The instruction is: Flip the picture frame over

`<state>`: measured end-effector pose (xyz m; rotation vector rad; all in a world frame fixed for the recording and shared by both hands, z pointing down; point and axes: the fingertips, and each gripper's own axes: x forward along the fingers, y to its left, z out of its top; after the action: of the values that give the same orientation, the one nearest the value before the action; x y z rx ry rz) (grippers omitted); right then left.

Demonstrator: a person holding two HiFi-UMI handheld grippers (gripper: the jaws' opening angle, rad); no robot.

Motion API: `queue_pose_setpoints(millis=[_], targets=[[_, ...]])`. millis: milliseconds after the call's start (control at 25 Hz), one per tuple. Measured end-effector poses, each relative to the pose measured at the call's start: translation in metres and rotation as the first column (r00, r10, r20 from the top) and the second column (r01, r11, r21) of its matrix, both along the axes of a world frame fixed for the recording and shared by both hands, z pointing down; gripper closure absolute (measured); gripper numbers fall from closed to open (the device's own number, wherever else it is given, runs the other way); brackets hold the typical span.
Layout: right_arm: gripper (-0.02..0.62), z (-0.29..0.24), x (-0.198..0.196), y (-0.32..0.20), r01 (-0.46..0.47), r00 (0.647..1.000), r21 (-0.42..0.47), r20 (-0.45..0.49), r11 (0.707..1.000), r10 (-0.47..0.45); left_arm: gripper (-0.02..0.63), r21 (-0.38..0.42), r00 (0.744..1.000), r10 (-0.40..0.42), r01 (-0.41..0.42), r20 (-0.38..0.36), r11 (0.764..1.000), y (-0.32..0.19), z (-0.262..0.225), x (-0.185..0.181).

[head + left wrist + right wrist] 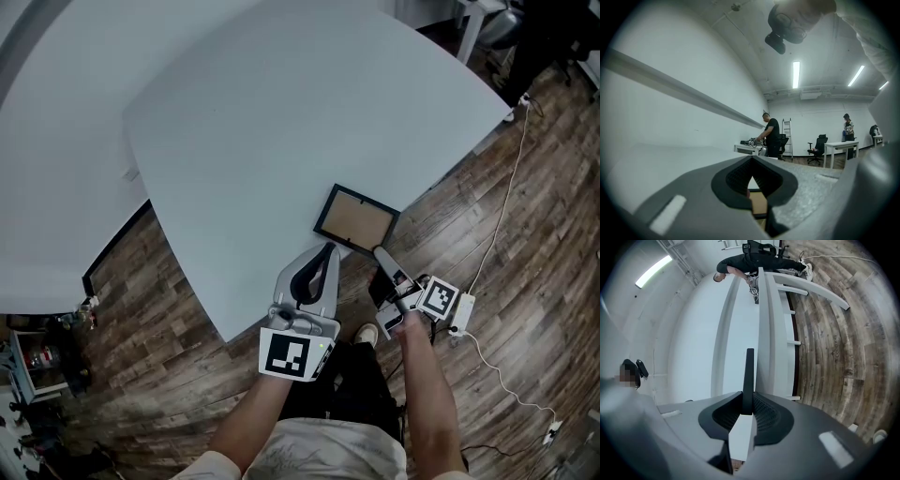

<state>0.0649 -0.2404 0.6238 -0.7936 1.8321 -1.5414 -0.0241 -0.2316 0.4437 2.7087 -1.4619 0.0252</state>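
Observation:
The picture frame (354, 217) lies flat at the near edge of the white table (281, 122), showing a black border and a brown panel. My right gripper (380, 253) reaches it from the floor side, near its right front corner. In the right gripper view the frame (749, 376) appears edge-on as a thin dark bar between the pads, and the right gripper (748, 401) is shut on it. My left gripper (328, 251) rests at the table edge just left of the frame's front side, its tips together and empty. Through the left gripper (752, 176) a bit of the frame (758, 204) shows.
Wood floor lies below and to the right of the table edge. A white box (462, 314) with a long cable (506, 216) sits on the floor by my right hand. A person (771, 136) stands at a far desk, with office chairs (818, 147) and a ladder (787, 131) beyond.

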Motion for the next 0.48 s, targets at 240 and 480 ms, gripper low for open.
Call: queue_pose_setpoints(millis=[240, 480], targets=[[0.499, -0.01, 0.007, -0.001, -0.034, 0.999, 0.016, 0.036, 0.999, 0.033, 0.606, 0.006, 1.0, 0.0, 0.0, -0.014, 1.0, -0.002, -0.005, 0.0], [0.5, -0.031, 0.015, -0.005, -0.041, 0.999, 0.067, -0.008, 0.997, 0.042, 0.606, 0.015, 1.0, -0.001, 0.001, -0.02, 1.0, -0.001, -0.011, 0.001]])
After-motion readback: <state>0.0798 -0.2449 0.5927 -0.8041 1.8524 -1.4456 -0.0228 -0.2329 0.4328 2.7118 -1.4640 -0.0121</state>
